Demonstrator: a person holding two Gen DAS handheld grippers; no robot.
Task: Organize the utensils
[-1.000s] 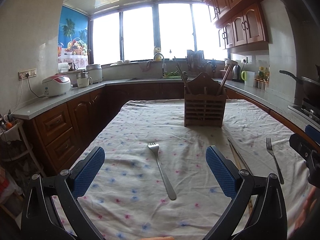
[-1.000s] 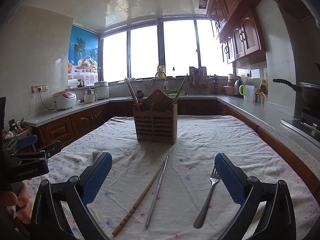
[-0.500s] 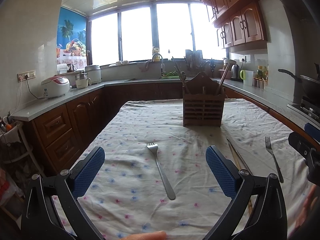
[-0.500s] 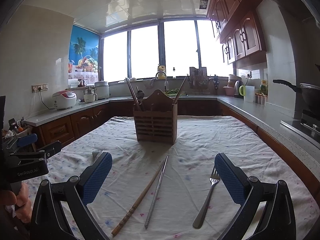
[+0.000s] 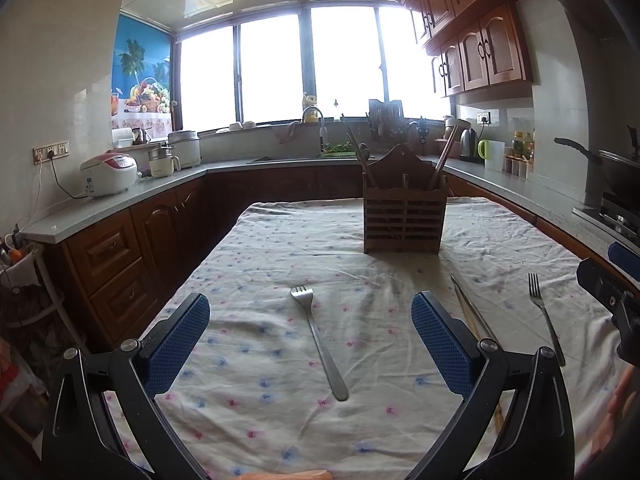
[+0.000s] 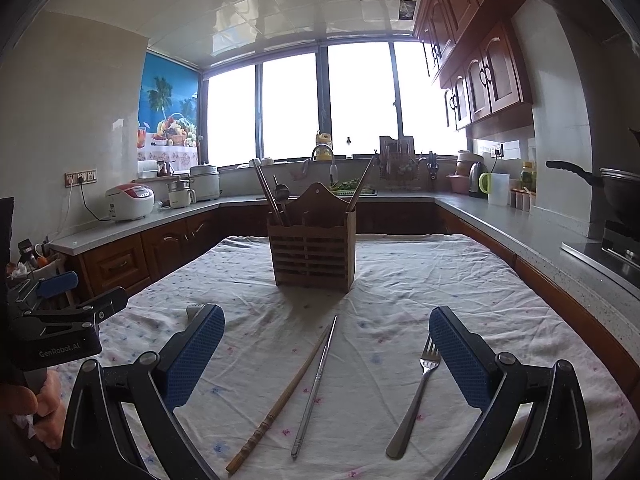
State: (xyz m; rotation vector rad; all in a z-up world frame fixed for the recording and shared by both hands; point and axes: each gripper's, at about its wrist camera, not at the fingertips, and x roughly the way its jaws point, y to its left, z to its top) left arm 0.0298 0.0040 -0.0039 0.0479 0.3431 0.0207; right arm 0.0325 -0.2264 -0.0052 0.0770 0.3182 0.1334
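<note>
Two forks lie flat on the tablecloth (image 5: 280,248), well short of the wooden holder (image 5: 403,216). The left gripper (image 5: 311,342) straddles one fork (image 5: 318,340), fingers spread and empty; the right gripper (image 6: 326,354) also gapes, the other fork (image 6: 416,396) just inside its right finger. The steel looks thin, stiff and slippery, so pinching mid-handle seems best.

rice cooker (image 5: 109,174), kettle (image 6: 477,174), floral tablecloth (image 5: 280,248)

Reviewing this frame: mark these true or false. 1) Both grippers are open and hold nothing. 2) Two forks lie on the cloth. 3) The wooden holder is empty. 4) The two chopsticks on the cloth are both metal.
1) True: left gripper and right gripper hold nothing.
2) True: one fork, another fork.
3) False: the wooden holder already has utensils standing in it.
4) False: one wooden chopstick, one metal chopstick.
</note>
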